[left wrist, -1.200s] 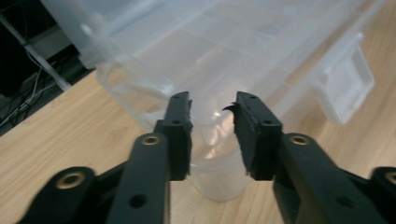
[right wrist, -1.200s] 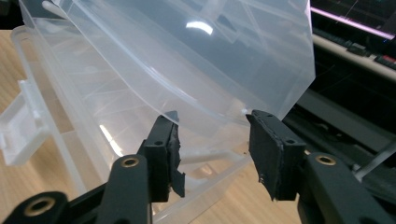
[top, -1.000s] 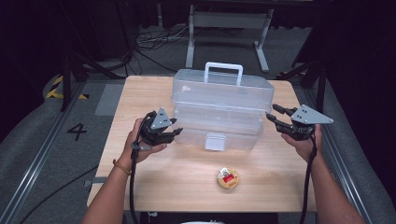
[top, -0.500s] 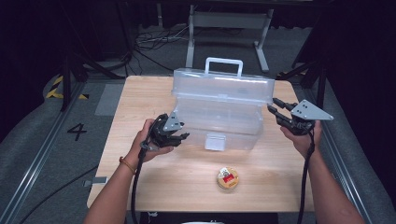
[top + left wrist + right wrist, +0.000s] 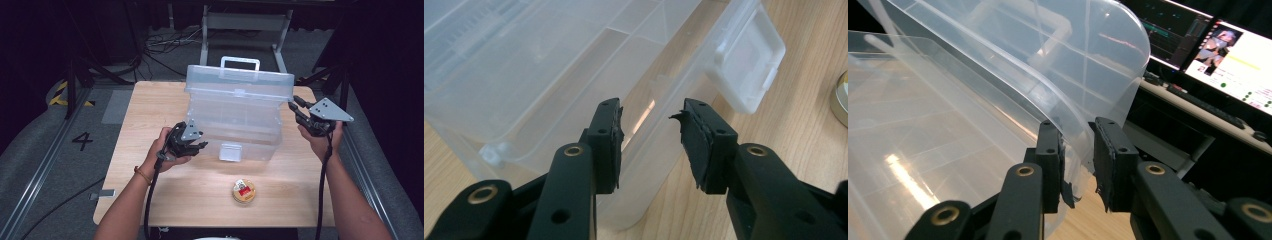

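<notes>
Two grippers are working on a clear plastic box [image 5: 239,117] on the worktop [image 5: 150,105].

The right gripper [image 5: 296,111] is pinching the edge of the lid [image 5: 1083,65], its jaws having just been closing on it. The left gripper [image 5: 199,145] is waiting at the box's front corner, jaws apart and closing a little, holding nothing. A small round tin [image 5: 243,191] is sitting near the front.

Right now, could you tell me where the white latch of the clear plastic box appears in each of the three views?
High view: the white latch hangs at the middle of the box's front wall, right of the left gripper.
Left gripper view: the latch sits at upper right, beyond the jaws.
Right gripper view: the latch is not in it; the lid's end lies between the right gripper's jaws.
Shared landmark: the wooden table.
</notes>
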